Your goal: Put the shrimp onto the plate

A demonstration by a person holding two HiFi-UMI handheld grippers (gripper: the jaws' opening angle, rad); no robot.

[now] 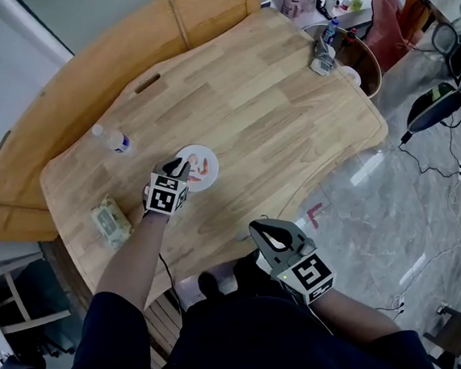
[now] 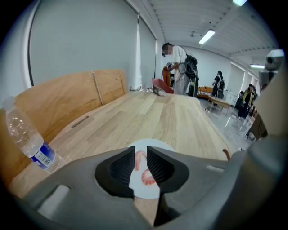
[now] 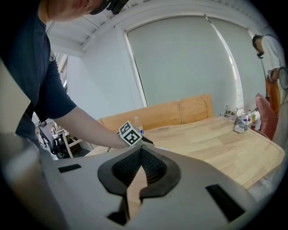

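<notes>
A small white plate (image 1: 207, 182) sits on the wooden table (image 1: 272, 111) with two pink shrimp (image 1: 197, 166) lying on it. My left gripper (image 1: 179, 169) hovers at the plate's near-left rim. In the left gripper view its jaws stand a narrow gap apart, and through that gap I see the plate (image 2: 155, 144) and the shrimp (image 2: 146, 177) below; nothing is held between them. My right gripper (image 1: 271, 239) hangs off the table's front edge, shut and empty. In the right gripper view its jaws (image 3: 141, 150) meet at the tips, with the left gripper's marker cube (image 3: 130, 133) ahead.
A clear water bottle (image 1: 113, 140) stands left of the plate, also visible as the bottle (image 2: 27, 143). A packet of tissues (image 1: 110, 220) lies near the table's left front corner. Bottles and clutter (image 1: 323, 49) crowd the far right end. People stand in the room beyond.
</notes>
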